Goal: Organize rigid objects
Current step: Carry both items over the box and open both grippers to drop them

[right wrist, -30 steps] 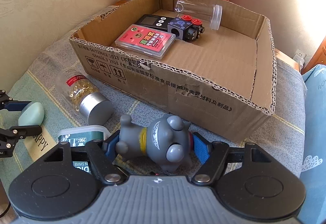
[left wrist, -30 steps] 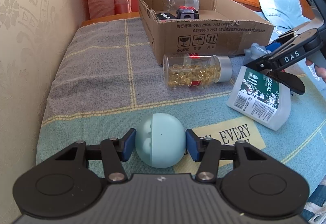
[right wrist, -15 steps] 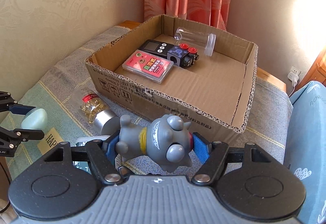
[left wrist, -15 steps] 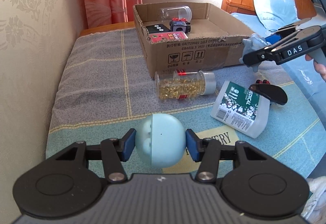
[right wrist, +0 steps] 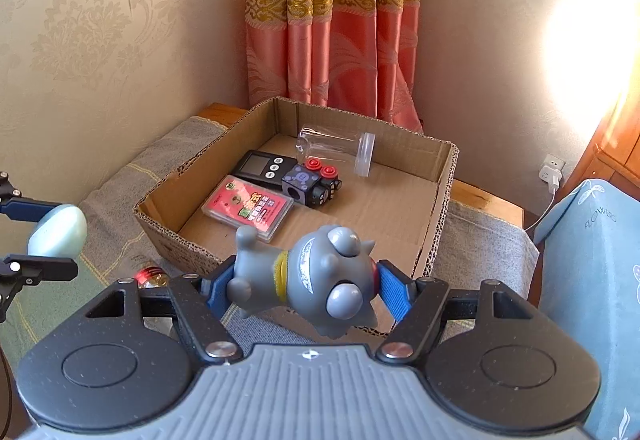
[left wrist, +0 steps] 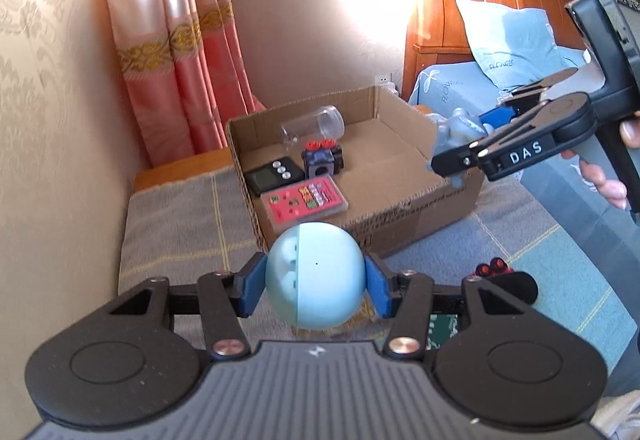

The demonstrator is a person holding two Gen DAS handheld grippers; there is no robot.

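Left wrist view: a smooth, round, pale blue plastic case [left wrist: 316,276] sits squeezed between the two blue pads of the left gripper [left wrist: 316,280]. The pads press on both of its sides, so it is held tight and up in the air. A second ago this case was low over the blanket; now it has gone up, and the open brown cardboard box [left wrist: 400,224] lies just past the fingertips and below them.

In the right wrist view, the right gripper [right wrist: 304,288] is closed on a grey rubber toy animal with a yellow collar [right wrist: 320,276]. The toy lies sideways between the pads. It has also been lifted, and the box [right wrist: 448,175] is now straight ahead of the fingers.

Inside the box, well past both sets of fingers, rest a clear plastic jar [right wrist: 336,151], a black gadget with a small screen [right wrist: 264,165], a dark cube with red buttons [right wrist: 312,185] and a pink card pack [right wrist: 248,207].

Both things look ready to go into the box next. There is bare floor in the box on the side nearer the toy, so I think they will fit without bumping.
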